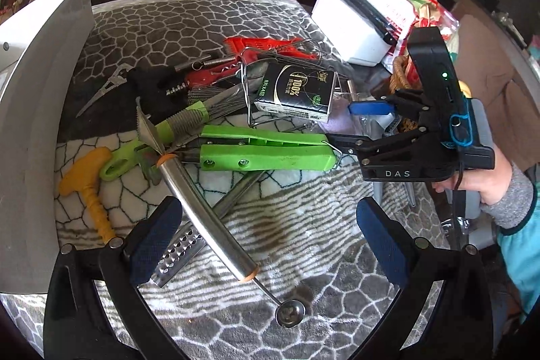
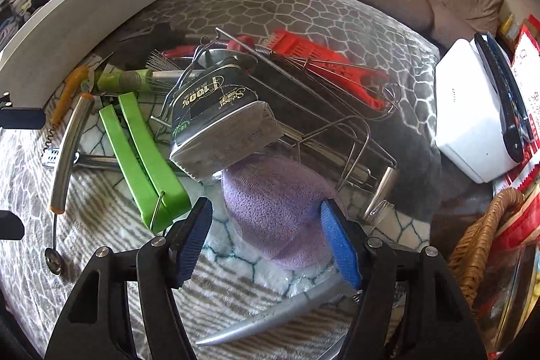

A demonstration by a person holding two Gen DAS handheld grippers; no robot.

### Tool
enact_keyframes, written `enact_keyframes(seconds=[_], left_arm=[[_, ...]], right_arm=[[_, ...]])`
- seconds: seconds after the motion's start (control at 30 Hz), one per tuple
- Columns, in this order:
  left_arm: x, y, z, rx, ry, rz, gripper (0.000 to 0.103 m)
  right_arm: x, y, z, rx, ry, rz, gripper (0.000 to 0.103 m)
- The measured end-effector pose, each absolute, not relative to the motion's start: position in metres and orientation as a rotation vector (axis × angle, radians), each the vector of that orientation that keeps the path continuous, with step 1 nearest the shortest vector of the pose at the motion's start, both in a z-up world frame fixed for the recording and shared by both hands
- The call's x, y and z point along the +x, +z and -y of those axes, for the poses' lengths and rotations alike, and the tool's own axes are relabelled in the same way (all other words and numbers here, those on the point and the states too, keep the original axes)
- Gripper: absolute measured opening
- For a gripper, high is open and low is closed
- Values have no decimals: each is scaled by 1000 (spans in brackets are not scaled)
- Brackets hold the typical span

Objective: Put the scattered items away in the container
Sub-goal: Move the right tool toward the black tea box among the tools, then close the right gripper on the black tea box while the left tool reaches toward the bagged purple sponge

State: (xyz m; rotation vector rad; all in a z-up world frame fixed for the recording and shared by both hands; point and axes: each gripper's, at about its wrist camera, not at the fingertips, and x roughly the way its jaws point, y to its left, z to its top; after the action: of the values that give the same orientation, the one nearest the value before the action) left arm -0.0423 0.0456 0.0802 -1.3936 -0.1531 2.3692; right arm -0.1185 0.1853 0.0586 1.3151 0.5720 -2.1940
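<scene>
Your two wrist views look steeply down, close over the bench; both share the green clamp [image 1: 266, 150] [image 2: 141, 154] and tissue pack [image 1: 297, 91] [image 2: 219, 120].
</scene>
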Motion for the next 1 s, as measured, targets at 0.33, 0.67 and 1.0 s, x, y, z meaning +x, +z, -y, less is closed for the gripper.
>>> enact_keyframes(seconds=[0.33, 0.67, 1.0], left_arm=[[-42, 82, -55, -1392, 2338, 192, 103], [-88, 95, -102, -1372, 2405, -61, 103], [-147, 72, -136, -1395, 2409, -160, 103]], right_arm=[[-124, 73, -218, 1333, -2202, -275, 4], [-97, 98, -228, 1306, -2238, -302, 8], [-82, 103, -247, 1247, -2229, -241, 34]])
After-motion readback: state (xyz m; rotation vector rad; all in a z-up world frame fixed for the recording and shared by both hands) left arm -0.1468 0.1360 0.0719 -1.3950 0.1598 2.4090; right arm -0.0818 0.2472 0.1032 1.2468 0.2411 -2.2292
